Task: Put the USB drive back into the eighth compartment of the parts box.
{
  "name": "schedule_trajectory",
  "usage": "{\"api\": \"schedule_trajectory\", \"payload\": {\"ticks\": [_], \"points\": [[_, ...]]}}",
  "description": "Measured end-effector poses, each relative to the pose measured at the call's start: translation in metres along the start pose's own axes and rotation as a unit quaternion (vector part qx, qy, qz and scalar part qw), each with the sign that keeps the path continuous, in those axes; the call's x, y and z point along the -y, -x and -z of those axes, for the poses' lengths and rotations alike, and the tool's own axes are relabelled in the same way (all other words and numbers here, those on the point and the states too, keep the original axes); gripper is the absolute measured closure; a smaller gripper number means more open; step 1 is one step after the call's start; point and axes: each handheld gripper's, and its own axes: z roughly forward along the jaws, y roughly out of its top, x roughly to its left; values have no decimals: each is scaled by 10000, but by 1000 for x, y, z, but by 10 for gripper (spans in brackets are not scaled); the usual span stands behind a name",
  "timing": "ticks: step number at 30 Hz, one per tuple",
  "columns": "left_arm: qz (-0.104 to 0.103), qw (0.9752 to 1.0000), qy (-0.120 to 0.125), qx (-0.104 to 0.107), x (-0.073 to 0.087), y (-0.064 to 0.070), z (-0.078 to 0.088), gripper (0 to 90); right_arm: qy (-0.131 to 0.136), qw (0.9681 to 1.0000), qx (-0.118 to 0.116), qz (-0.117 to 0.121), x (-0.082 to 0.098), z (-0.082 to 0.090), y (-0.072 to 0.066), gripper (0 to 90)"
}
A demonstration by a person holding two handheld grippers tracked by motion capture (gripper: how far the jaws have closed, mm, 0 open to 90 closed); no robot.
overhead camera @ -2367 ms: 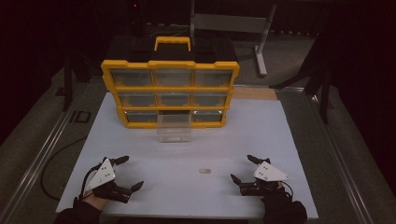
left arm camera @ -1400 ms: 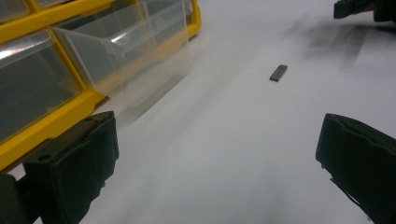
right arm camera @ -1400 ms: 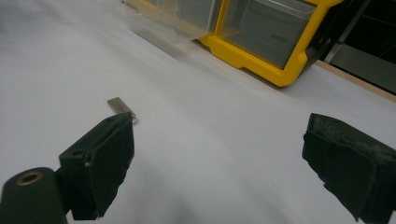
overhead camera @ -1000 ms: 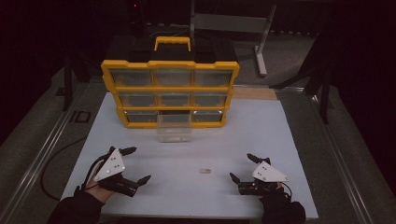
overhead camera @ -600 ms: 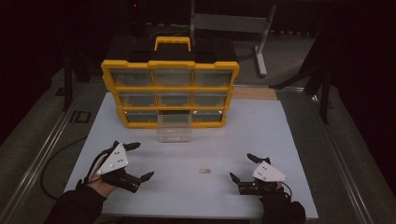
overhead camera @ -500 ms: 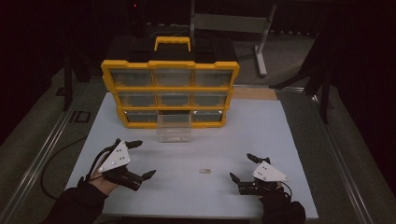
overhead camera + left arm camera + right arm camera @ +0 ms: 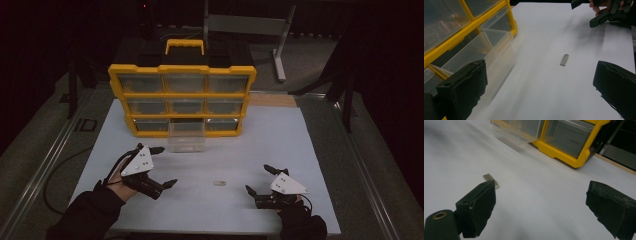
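Note:
A small flat metal piece (image 7: pixel 219 183) lies on the white table, between the two grippers. My left gripper (image 7: pixel 165 166) is open and raised a little, left of the piece and just in front of a clear drawer (image 7: pixel 186 137). That drawer is pulled out of the bottom row of a yellow organizer (image 7: pixel 182 95). My right gripper (image 7: pixel 257 179) rests low and open, to the right of the piece. In the left gripper view, the piece (image 7: pixel 564 60) lies ahead between the jaws and the drawer (image 7: pixel 481 50) is at left. In the right gripper view, the piece (image 7: pixel 491 178) sits by the left jaw.
The organizer holds several clear drawers and has a yellow handle (image 7: pixel 185 44) on top. The white table top (image 7: pixel 280 140) ends at metal rails on both sides. A metal stand (image 7: pixel 280 45) is behind the table. The other hand's gripper (image 7: pixel 584 13) appears far off in the left gripper view.
My left gripper has risen and moved forward and to the right, toward the pulled-out drawer. The right gripper and the metal piece have stayed put.

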Motion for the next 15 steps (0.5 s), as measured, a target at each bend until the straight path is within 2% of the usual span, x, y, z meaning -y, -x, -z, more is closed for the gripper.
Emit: {"api": "schedule_trajectory", "payload": {"ticks": [15], "points": [[-285,9991,-67,314,-26,2,-24,3,44,10000,-5,-47,-1,0,0,95]]}}
